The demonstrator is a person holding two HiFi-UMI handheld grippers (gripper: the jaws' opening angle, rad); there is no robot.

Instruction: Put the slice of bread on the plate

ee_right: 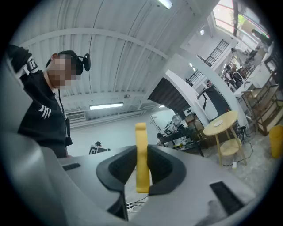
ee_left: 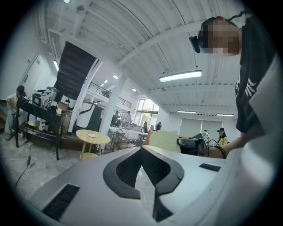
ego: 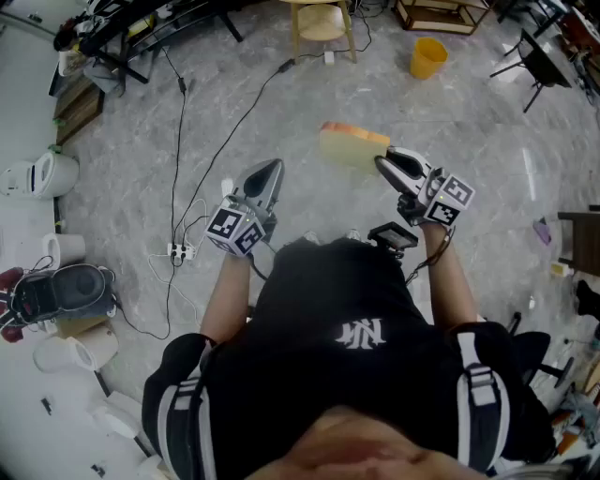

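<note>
Cut off at the head view's top edge: round wooden tabletop [ego: 322, 21]. Partly hidden behind the left gripper [ee_left: 141, 149]: slice of bread [ee_left: 164, 140]. Too small to identify: white dish [ee_left: 92, 135] on it.

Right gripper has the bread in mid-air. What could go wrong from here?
The slice of bread is pinched by one edge in the right gripper, over the floor: it could tear or slip out. Cables trail across the floor towards the round table with the plate: possible trip or snag underfoot.
</note>
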